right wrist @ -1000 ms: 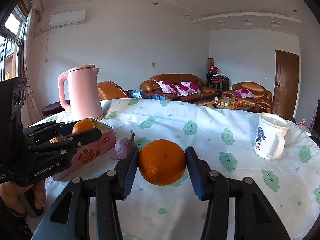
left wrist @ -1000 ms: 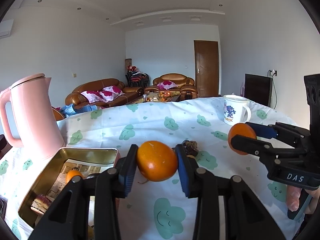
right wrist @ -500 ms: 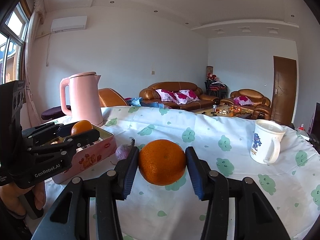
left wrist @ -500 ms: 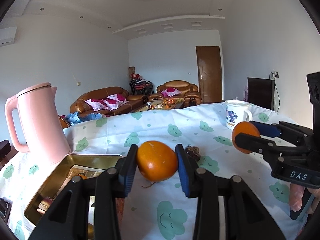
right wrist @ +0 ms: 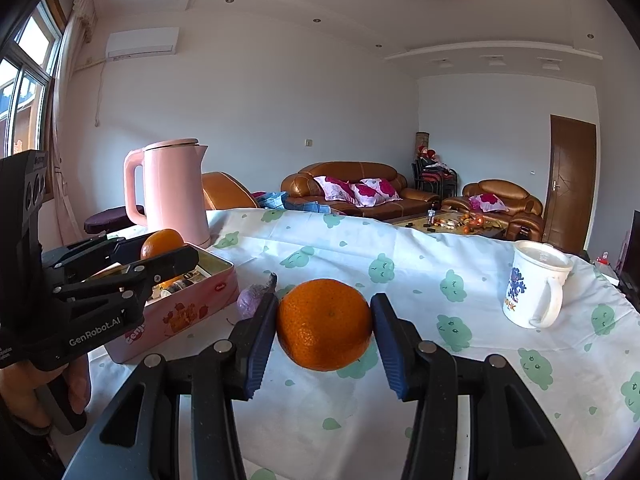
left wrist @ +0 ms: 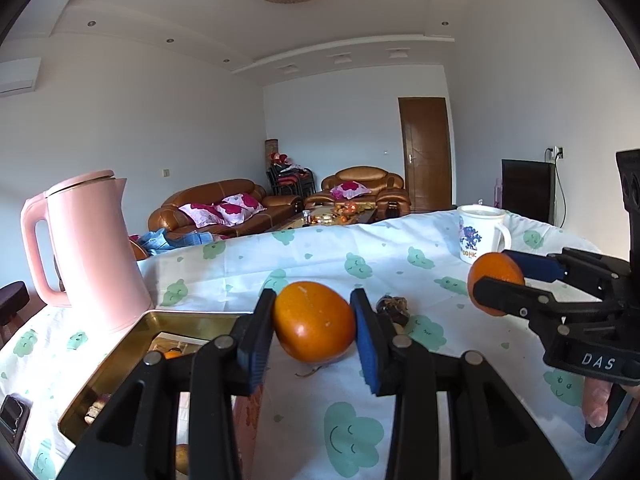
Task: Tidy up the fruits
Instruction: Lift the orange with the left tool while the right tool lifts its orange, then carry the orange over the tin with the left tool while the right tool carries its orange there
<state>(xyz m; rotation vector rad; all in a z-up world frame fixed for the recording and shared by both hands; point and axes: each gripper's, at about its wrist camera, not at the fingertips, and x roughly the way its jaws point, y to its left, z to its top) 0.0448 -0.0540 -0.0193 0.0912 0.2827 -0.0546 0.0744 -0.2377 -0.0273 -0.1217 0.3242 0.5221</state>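
Note:
My left gripper (left wrist: 315,320) is shut on a smooth orange fruit (left wrist: 316,332), held above the tablecloth just right of an open tin box (left wrist: 120,360). The right wrist view shows that gripper (right wrist: 168,250) with its fruit (right wrist: 160,240) over the pink tin (right wrist: 188,312). My right gripper (right wrist: 325,324) is shut on a dimpled mandarin (right wrist: 325,334) above the middle of the table. From the left wrist view, the right gripper (left wrist: 496,280) sits off to the right with the mandarin (left wrist: 490,270). A small orange fruit (left wrist: 173,354) lies inside the tin.
A pink kettle (right wrist: 172,196) stands behind the tin at the table's left. A white mug (right wrist: 534,284) stands at the right. A purple wrinkled fruit (right wrist: 254,302) lies beside the tin, seen dark (left wrist: 394,308) from the left. A hand (right wrist: 36,392) holds the left gripper.
The left wrist view has tilted up a little, so the tin and kettle sit lower and further right. Both grippers stay shut on their fruits, nearly still.

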